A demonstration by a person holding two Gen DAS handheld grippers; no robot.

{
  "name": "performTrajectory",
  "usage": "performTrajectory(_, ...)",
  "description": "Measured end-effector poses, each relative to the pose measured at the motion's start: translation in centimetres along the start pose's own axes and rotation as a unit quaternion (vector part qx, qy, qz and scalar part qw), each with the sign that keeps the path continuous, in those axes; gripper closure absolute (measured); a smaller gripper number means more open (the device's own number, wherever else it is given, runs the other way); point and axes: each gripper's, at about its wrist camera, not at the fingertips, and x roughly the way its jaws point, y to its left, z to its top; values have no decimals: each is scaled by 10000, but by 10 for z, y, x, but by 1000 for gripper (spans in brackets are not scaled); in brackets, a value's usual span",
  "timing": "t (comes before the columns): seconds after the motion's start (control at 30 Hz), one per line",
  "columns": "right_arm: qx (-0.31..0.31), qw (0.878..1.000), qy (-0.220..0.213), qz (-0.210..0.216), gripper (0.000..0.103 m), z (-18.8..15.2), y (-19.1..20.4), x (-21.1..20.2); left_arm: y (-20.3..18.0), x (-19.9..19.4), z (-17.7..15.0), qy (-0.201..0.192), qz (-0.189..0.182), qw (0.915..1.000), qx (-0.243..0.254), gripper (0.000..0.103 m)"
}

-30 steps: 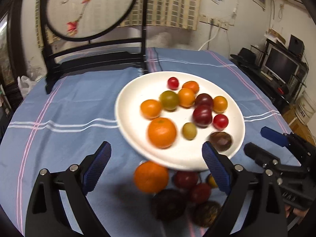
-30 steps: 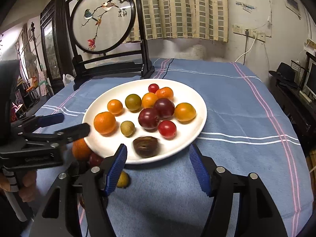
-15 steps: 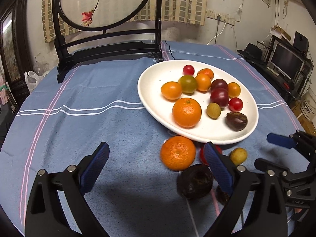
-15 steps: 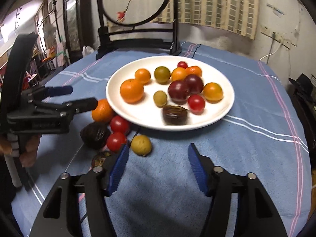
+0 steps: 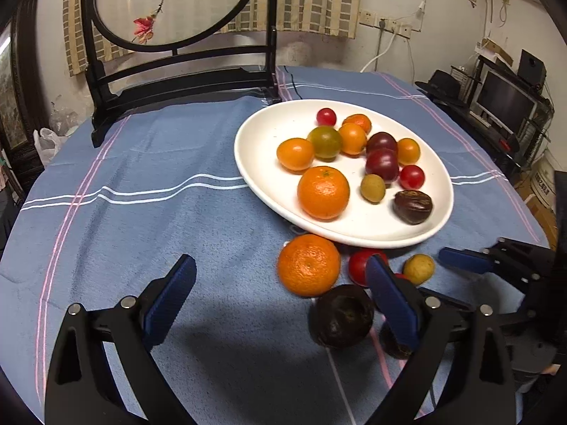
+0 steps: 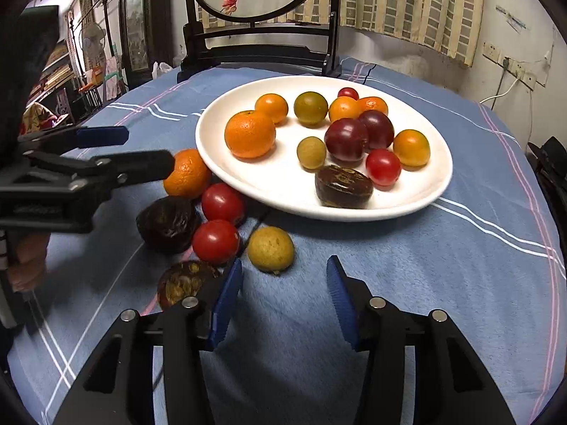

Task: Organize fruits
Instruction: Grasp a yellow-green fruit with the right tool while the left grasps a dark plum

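A white plate (image 5: 248,163) (image 6: 205,141) holds several fruits: oranges, plums, cherry tomatoes and a dark passion fruit. Loose on the cloth before it lie an orange (image 5: 308,264) (image 6: 187,173), two red tomatoes (image 6: 222,202), a dark passion fruit (image 5: 342,315) (image 6: 166,223), a halved one (image 6: 180,285) and a yellow fruit (image 6: 271,253) (image 5: 419,268). My left gripper (image 5: 281,265) is wide open, short of the loose orange. The jaws of my right gripper (image 6: 283,272) are closing with nothing between them; the yellow fruit lies just beyond its left fingertip.
A blue striped cloth (image 5: 141,194) covers the round table. A black stand with a round painted screen (image 5: 177,71) (image 6: 262,53) stands at the far edge. A person's hand (image 6: 30,262) holds the left gripper. A monitor and shelves (image 5: 503,99) lie beyond the table's right side.
My right gripper has dropped toward the loose fruits and its jaws have narrowed. The left gripper shifted so the plate sits right of centre, then held still.
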Motion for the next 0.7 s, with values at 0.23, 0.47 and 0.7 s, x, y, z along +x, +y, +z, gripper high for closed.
performTrajectory(0.23,221,9996,95,146,70,9,0,11,-3,5,-3,126,41,9999,79,8)
performTrajectory(0.47,140,9999,6,63,74,8,0,2,-10,1,-8,207,-36,9989,427,8)
performTrajectory(0.7,353,9992,-210,4,74,8,-20,-19,-17,-1,-17,308,-70,9945,1002,8)
